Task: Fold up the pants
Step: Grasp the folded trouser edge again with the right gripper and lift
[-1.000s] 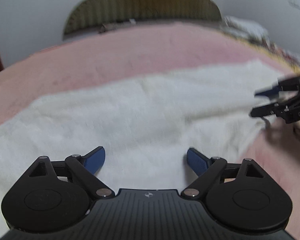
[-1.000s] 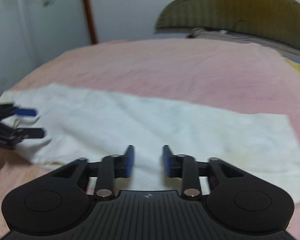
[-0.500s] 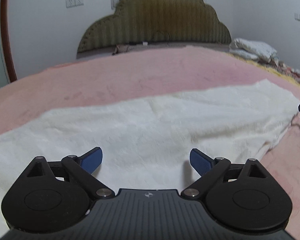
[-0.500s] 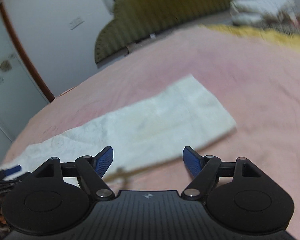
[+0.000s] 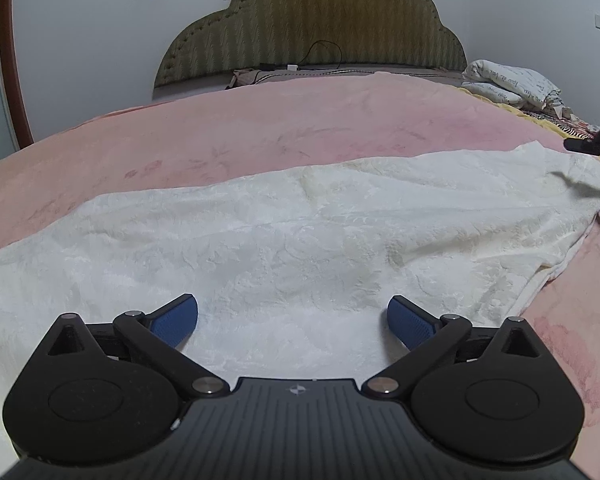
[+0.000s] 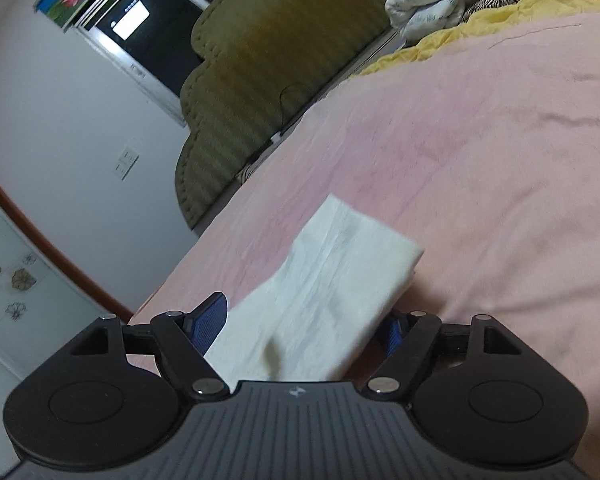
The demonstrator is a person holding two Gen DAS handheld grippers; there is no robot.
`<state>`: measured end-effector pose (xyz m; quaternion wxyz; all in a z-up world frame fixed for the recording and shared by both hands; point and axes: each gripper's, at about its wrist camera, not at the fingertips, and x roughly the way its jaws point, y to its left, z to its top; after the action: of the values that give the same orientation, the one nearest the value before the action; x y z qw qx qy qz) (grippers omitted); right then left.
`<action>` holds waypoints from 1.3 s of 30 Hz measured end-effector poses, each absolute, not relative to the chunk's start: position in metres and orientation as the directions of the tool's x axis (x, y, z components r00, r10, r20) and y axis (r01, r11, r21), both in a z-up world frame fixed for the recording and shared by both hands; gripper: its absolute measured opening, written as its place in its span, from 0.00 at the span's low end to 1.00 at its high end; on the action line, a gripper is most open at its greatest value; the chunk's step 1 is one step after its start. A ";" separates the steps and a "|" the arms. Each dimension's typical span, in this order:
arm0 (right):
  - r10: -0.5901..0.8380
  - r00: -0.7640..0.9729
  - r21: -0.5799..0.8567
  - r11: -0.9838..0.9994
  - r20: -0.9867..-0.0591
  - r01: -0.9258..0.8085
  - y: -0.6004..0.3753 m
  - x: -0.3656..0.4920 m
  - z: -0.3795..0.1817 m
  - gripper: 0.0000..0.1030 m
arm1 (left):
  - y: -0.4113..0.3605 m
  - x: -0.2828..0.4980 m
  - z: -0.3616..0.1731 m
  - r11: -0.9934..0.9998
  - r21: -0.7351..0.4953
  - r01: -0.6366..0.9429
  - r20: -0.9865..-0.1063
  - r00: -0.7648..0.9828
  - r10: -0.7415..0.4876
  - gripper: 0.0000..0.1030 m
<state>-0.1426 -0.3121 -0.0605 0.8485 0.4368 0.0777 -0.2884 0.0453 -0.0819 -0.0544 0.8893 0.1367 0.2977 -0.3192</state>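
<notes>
Cream-white pants (image 5: 300, 232) lie flat across a pink bedspread (image 5: 260, 128), running left to right. My left gripper (image 5: 293, 318) is open and hovers low over the near edge of the pants, holding nothing. The right gripper shows only as a dark part at the far right edge of this view, by the pants' right end. In the right wrist view my right gripper (image 6: 306, 318) is open, its blue pads either side of the pants' end (image 6: 332, 280), which reaches in between the fingers.
An olive padded headboard (image 5: 312, 28) stands at the back. Folded bedding (image 5: 512, 84) and a yellow blanket (image 6: 460, 28) lie at the far right. A cable and charger (image 5: 292, 66) sit by the headboard. White walls surround the bed.
The right gripper opened wide and swung to the pants' right end, tilting, and that end now sits between its fingers. The left gripper stayed open over the near edge.
</notes>
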 end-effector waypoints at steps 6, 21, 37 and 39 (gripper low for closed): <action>-0.441 0.796 0.746 0.336 -0.414 0.575 -0.337 -0.142 -0.079 0.21 | -0.081 0.046 -0.054 0.764 0.041 0.644 -0.614 0.619 -0.489 1.00; -0.431 0.839 0.140 0.857 -0.332 0.496 -0.204 -0.007 0.022 0.19 | -0.001 0.069 -0.017 0.891 -0.276 0.360 -0.480 0.752 -0.452 0.97; -0.004 0.887 -0.170 0.982 -0.461 -0.084 0.009 0.102 -0.037 0.19 | 0.049 0.068 -0.025 0.919 -0.357 0.169 -0.470 0.817 -0.333 0.97; 0.015 0.887 -0.183 0.977 -0.462 -0.111 0.016 0.104 -0.039 0.19 | 0.051 0.067 -0.025 0.915 -0.371 0.160 -0.457 0.826 -0.330 0.97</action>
<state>0.1044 0.0158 -0.0392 0.9658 -0.1026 0.2358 0.0326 0.0672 0.0515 -0.0251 0.9418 -0.1605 0.2651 -0.1302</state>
